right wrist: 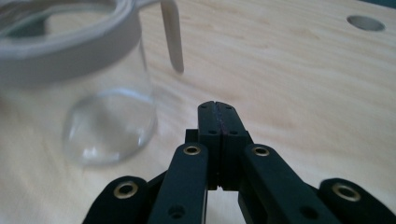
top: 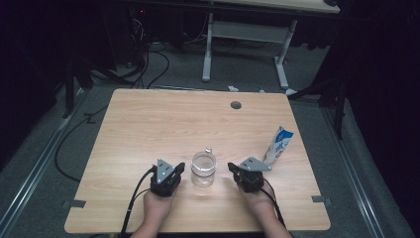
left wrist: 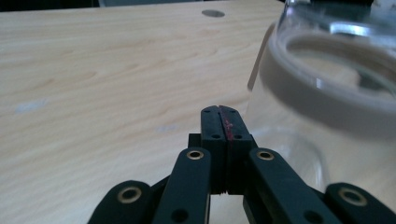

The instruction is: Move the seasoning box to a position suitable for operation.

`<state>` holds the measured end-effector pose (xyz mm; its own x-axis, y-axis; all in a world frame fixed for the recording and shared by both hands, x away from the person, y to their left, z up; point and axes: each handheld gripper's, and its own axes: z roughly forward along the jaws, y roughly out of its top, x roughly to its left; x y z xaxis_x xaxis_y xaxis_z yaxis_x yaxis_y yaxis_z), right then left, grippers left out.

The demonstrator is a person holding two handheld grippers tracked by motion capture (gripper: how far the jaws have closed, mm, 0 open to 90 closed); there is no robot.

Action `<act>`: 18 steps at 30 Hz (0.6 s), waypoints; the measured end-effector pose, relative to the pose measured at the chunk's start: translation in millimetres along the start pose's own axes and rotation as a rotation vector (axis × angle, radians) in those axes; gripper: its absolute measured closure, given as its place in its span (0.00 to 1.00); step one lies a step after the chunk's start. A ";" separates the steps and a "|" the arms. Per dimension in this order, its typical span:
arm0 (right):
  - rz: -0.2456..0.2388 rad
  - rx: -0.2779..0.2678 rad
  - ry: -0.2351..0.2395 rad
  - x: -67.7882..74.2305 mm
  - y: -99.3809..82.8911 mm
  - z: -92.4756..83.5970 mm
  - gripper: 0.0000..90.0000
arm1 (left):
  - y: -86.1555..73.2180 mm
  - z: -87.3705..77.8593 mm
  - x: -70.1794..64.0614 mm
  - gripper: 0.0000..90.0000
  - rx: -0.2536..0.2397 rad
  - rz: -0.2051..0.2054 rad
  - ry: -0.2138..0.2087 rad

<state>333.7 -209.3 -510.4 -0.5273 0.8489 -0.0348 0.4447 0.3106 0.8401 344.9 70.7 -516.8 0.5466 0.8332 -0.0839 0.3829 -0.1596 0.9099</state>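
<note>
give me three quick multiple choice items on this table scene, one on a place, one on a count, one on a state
1. Where is the jar?
A. between the grippers
B. at the far table edge
C. on the floor

2. How many cartons stand on the table?
A. none
B. one
C. three

3. How do the left gripper's jaws stand?
A. wide open
B. shut on the jar
C. shut, empty

Key:
1 A, it stands between the left gripper and right gripper.
2 B, a single carton stands at the right.
3 C, the pads meet beside the jar.

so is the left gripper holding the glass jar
No, the left gripper has its jaws shut on nothing, beside the glass jar.
</note>
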 end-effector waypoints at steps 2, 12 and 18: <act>0.007 -0.008 0.002 0.5 -9.3 -10.1 1.00 | 4.1 1.9 -4.9 1.00 -0.013 0.003 -0.014; -0.009 -0.020 -0.001 8.4 -25.8 -36.2 0.98 | -4.1 -17.6 -29.6 1.00 -0.037 0.031 -0.041; 0.010 -0.042 -0.023 6.2 -27.8 -51.3 0.98 | -8.3 -24.3 -60.3 1.00 -0.039 0.069 -0.128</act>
<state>281.0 -234.7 -506.1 -0.5062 0.8616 -0.0377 0.4194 0.2842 0.8622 290.7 34.6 -509.5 0.6619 0.7463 -0.0697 0.3135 -0.1912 0.9301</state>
